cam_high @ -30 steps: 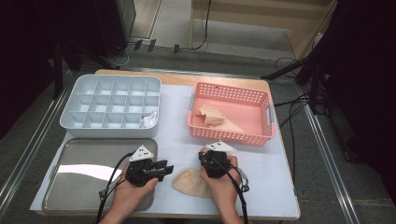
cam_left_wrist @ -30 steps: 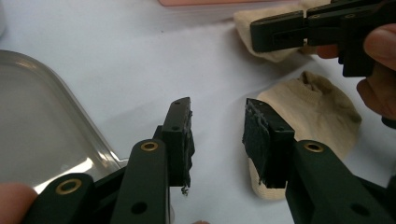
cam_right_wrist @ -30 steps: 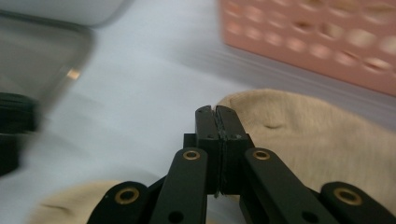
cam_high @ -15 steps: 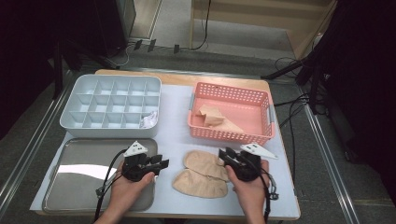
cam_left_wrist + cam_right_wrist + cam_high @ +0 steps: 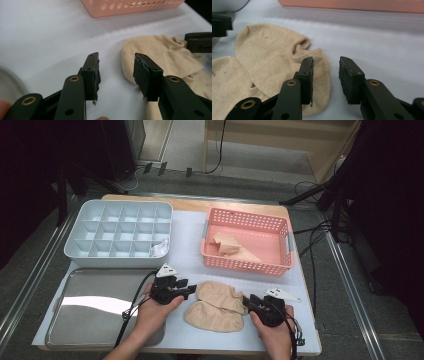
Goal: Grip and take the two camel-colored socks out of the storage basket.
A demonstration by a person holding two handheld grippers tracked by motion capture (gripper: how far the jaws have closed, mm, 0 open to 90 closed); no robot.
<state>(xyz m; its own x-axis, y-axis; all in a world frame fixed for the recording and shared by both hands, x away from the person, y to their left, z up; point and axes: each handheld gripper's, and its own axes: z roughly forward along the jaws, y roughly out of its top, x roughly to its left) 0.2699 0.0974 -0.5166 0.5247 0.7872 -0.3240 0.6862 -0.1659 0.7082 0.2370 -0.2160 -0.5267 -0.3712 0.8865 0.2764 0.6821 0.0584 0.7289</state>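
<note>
1. Two beige socks point(image 5: 220, 304) lie flat on the pale table cover point(image 5: 190, 250) at lower centre of the high view, overlapping — one point(image 5: 219, 292) higher, one point(image 5: 212, 316) lower and nearer the person.
2. A second ago they sat bunched together beneath both grippers; half a second ago they were already spread, and now they lie laid out side by side.
3. The right gripper point(image 5: 250, 302) has drawn off to the socks' right end. Its jaws have just been opening and stand spread with nothing between them — in the right gripper view one finger hangs over the sock's point(image 5: 277, 62) edge without pinching it.
4. The left gripper point(image 5: 192, 290) sits at the socks' left end, jaws apart and empty; the sock's point(image 5: 160, 57) toe lies just beyond one finger.
5. My reading: the pair is released and flattened, ready for folding or pairing.
6. Farther out: the pink basket point(image 5: 287, 242) with another beige piece point(image 5: 231, 246) at upper right, the divided grey organiser point(image 5: 80, 237) at upper left, the steel tray point(image 5: 90, 315) at lower left.
</note>
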